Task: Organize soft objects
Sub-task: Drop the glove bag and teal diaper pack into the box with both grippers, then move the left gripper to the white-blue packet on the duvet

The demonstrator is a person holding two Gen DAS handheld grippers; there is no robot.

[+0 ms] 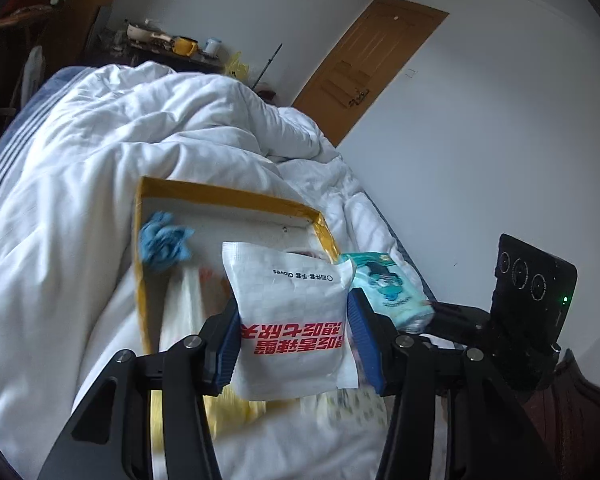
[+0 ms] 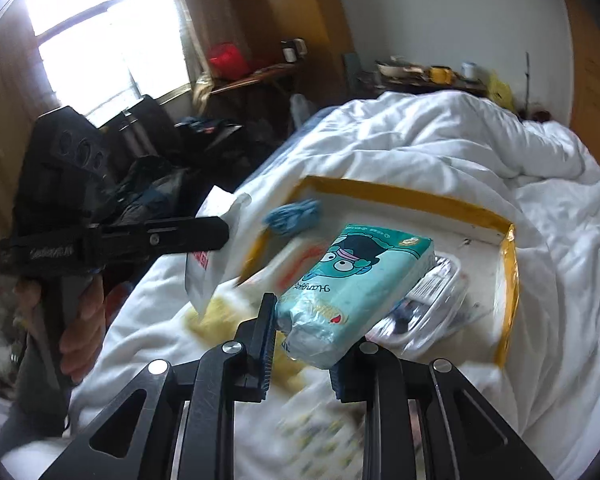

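While above the box (image 1: 228, 196), glove packet (image 1: 292, 320) clamped between left tongs (image 1: 294, 334).

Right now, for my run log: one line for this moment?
left gripper: holds glove packet | right gripper: holds tissue pack | box: blue cloth inside

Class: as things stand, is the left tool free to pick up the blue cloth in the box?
Probably not: the left tool is already clamped on the white gloves packet. The blue cloth lies uncovered in the box.
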